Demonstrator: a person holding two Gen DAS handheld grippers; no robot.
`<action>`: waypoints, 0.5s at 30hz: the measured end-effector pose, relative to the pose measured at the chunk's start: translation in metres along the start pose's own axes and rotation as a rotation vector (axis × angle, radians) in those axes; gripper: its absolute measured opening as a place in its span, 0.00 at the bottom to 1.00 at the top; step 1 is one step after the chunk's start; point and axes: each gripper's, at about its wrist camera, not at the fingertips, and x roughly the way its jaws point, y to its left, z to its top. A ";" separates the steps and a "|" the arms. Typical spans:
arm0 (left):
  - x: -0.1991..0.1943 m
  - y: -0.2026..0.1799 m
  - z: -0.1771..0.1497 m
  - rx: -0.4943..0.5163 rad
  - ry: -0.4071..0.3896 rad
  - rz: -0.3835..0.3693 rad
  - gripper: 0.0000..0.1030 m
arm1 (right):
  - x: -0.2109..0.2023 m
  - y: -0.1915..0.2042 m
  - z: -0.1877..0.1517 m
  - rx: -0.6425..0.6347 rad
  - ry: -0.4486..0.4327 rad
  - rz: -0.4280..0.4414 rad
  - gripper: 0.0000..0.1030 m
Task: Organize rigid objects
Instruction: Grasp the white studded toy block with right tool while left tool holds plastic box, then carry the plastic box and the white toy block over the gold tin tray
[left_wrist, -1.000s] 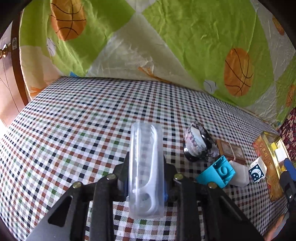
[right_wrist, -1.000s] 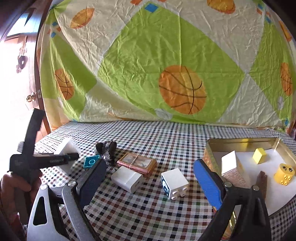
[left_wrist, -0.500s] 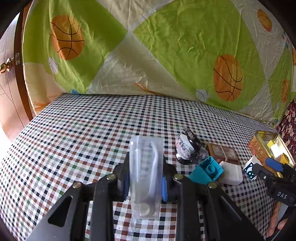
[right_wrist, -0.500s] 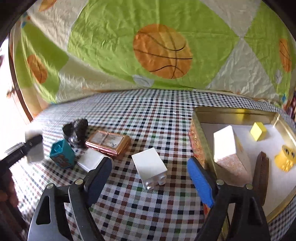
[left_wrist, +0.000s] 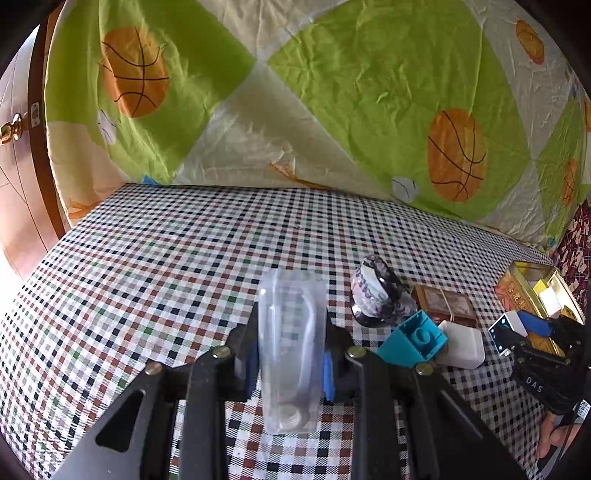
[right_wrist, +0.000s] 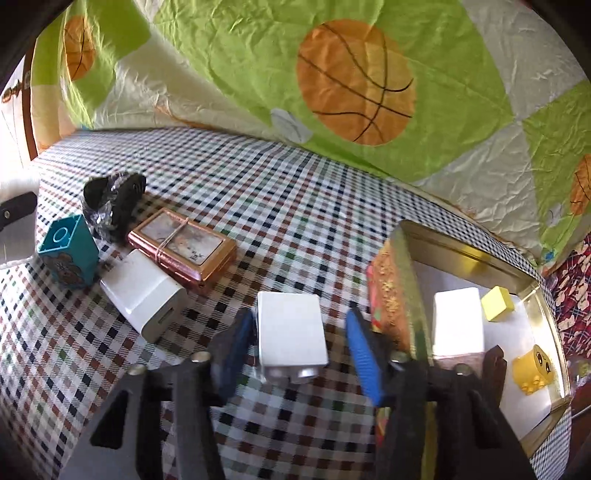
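My left gripper (left_wrist: 290, 360) is shut on a clear plastic case (left_wrist: 291, 347) and holds it above the checkered table. My right gripper (right_wrist: 295, 343) is open around a white toy block (right_wrist: 290, 334) that sits on the cloth; its left pad looks close to the block and the right pad stands apart. The gold tin (right_wrist: 410, 280) lies just right of it and holds a white block (right_wrist: 458, 321), a small yellow cube (right_wrist: 496, 303) and a yellow face block (right_wrist: 533, 367). The right gripper also shows in the left wrist view (left_wrist: 524, 325).
On the cloth to the left lie a white charger (right_wrist: 142, 293), a copper box tied with string (right_wrist: 183, 249), a teal block (right_wrist: 68, 249) and a dark wrapped bundle (right_wrist: 112, 201). A basketball-print sheet hangs behind. A wooden door stands at the far left (left_wrist: 18, 177).
My right gripper has come down and forward until its jaws straddle the white block. My left gripper has kept its hold on the clear case and tilted up a little.
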 end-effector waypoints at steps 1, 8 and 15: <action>0.000 0.000 0.000 0.001 -0.001 -0.001 0.24 | -0.005 -0.003 -0.002 0.018 -0.013 0.058 0.34; -0.001 -0.002 -0.001 -0.002 -0.009 -0.001 0.24 | -0.034 -0.016 -0.012 0.123 -0.144 0.295 0.34; -0.017 -0.012 -0.003 0.023 -0.102 -0.003 0.24 | -0.064 -0.010 -0.020 0.153 -0.274 0.253 0.34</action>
